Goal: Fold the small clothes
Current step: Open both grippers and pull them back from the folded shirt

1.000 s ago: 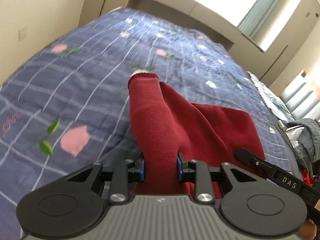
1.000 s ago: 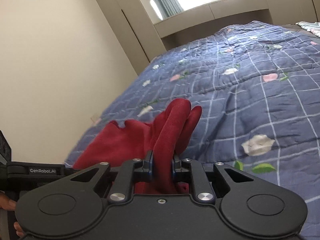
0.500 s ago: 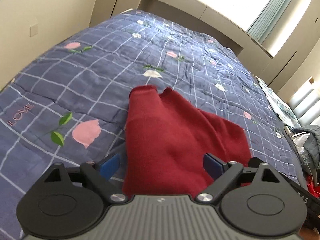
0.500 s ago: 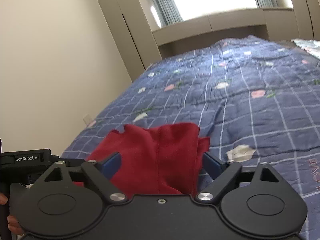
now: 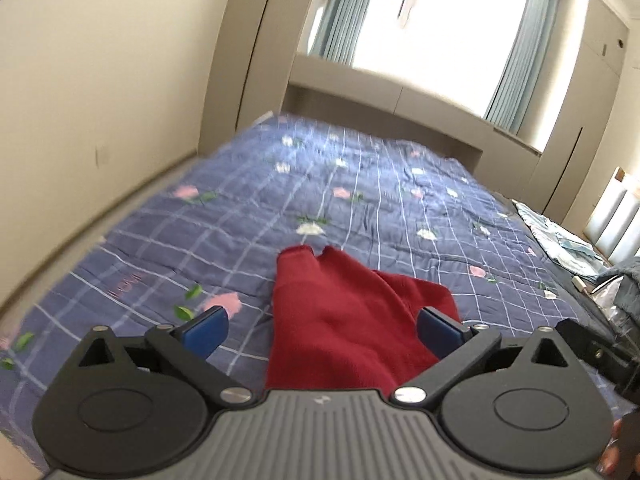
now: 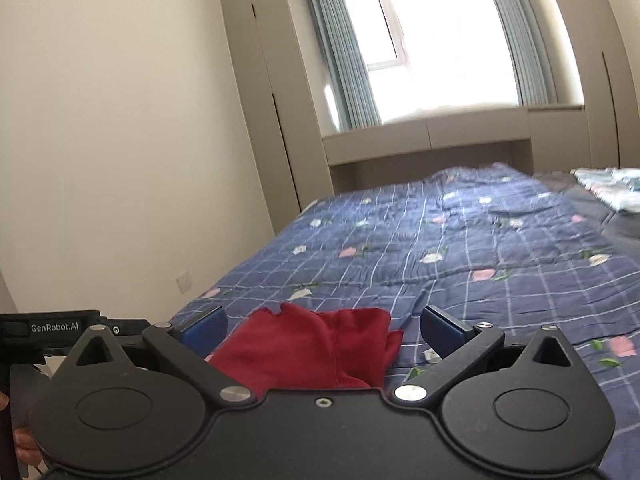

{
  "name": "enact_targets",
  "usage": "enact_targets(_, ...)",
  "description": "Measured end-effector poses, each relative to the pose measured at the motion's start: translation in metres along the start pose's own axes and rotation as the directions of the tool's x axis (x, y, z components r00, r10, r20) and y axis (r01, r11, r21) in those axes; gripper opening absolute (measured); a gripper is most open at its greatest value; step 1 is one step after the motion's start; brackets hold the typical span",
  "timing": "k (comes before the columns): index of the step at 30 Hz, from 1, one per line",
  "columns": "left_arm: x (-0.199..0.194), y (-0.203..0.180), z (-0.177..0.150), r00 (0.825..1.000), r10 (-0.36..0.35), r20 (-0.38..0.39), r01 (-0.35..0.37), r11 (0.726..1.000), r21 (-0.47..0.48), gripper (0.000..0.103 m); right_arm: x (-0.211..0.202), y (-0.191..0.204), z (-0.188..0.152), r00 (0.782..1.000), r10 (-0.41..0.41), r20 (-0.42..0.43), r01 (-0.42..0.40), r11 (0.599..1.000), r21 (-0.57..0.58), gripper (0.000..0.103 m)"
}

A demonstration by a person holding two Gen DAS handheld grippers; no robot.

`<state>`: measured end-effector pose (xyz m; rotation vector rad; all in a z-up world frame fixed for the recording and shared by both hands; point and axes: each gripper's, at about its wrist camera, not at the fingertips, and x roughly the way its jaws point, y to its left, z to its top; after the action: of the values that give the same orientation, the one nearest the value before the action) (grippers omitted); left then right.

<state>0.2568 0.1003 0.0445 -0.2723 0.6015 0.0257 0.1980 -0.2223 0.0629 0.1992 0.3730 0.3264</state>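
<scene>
A dark red knitted garment (image 5: 344,320) lies folded on the blue checked quilt (image 5: 360,200), with a narrow end pointing up the bed. My left gripper (image 5: 322,320) hovers above its near part, jaws opening wide, blue pads clear of the cloth on both sides. In the right wrist view the same red garment (image 6: 312,344) lies low in front of my right gripper (image 6: 322,320), whose jaws are also opening, with nothing pressed between the pads. The garment's near edge is hidden under both gripper bodies.
The quilt (image 6: 460,248) reaches back to a beige shelf under a bright window. A cream wall and wardrobe run along the left. Pale folded clothes (image 5: 560,240) lie at the bed's right edge. The other gripper's black body (image 6: 52,328) shows at the left.
Both grippers were shut on the red garment, then opened and let it drop flat on the quilt. Both have since lifted and pulled back, showing more of the room.
</scene>
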Motion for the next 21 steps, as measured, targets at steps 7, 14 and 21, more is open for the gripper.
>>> enact_targets(7,-0.061,-0.006,-0.032,0.997,0.028,0.076,-0.030,0.999,0.020,0.103,-0.061,0.014,-0.015,0.999,0.008,0.051,-0.006,0.999,-0.044,0.102)
enact_targets(14,-0.107,-0.006,-0.067,0.990,0.063,0.123,-0.069,0.997,0.043,0.103,-0.111,0.026,-0.042,0.998,0.008,0.057,-0.003,0.997,-0.076,0.102)
enact_targets(21,-0.143,-0.010,-0.105,0.987,0.094,0.132,-0.105,0.992,0.076,0.103,-0.147,0.034,-0.068,0.999,-0.002,0.046,0.006,0.997,-0.076,0.102)
